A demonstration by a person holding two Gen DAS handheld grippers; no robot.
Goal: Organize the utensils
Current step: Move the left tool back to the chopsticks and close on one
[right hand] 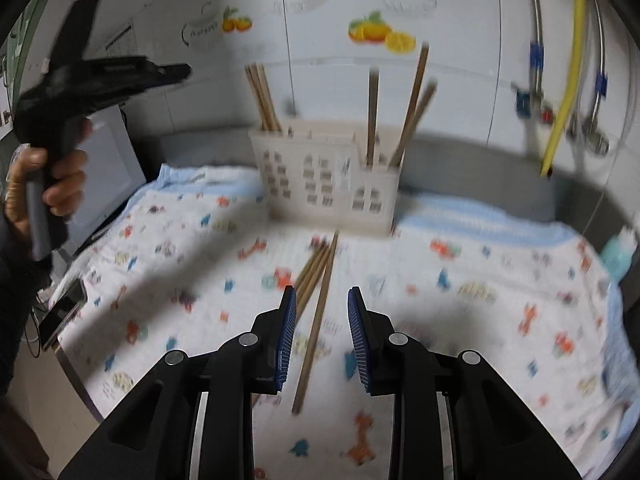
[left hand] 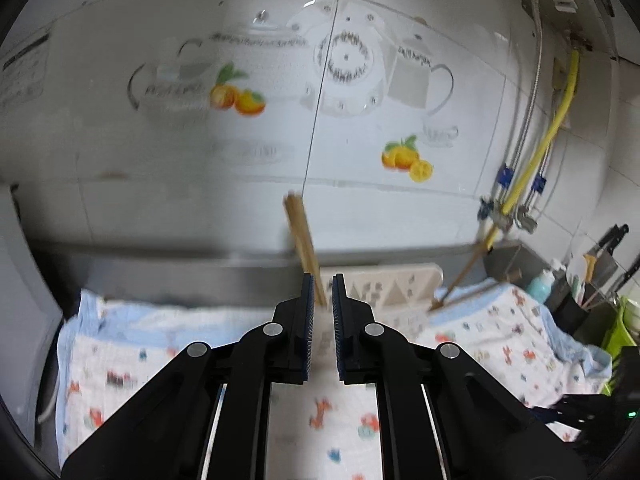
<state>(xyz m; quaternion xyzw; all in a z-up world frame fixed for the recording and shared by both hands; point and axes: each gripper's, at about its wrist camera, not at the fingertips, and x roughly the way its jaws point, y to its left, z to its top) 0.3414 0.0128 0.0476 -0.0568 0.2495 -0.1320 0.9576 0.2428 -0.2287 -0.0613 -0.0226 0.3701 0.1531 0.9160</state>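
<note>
A cream utensil holder (right hand: 328,184) stands on the patterned cloth (right hand: 480,280) by the wall. Several wooden chopsticks stand in its left compartment (right hand: 262,96) and in its right compartment (right hand: 404,108). Several loose chopsticks (right hand: 316,292) lie on the cloth in front of it. My right gripper (right hand: 322,320) is open above them, one chopstick lying between its fingers. My left gripper (left hand: 323,292) is open with a narrow gap, raised just behind the holder (left hand: 384,288), with standing chopsticks (left hand: 302,240) right beyond its tips. It also shows in the right wrist view (right hand: 176,74), held up at the left.
A tiled wall with fruit decals (left hand: 406,158) is behind. Pipes and a yellow hose (left hand: 536,152) run down at the right. A knife rack and bottles (left hand: 592,276) stand at the far right. A grey appliance (right hand: 108,168) and a phone (right hand: 64,312) sit left of the cloth.
</note>
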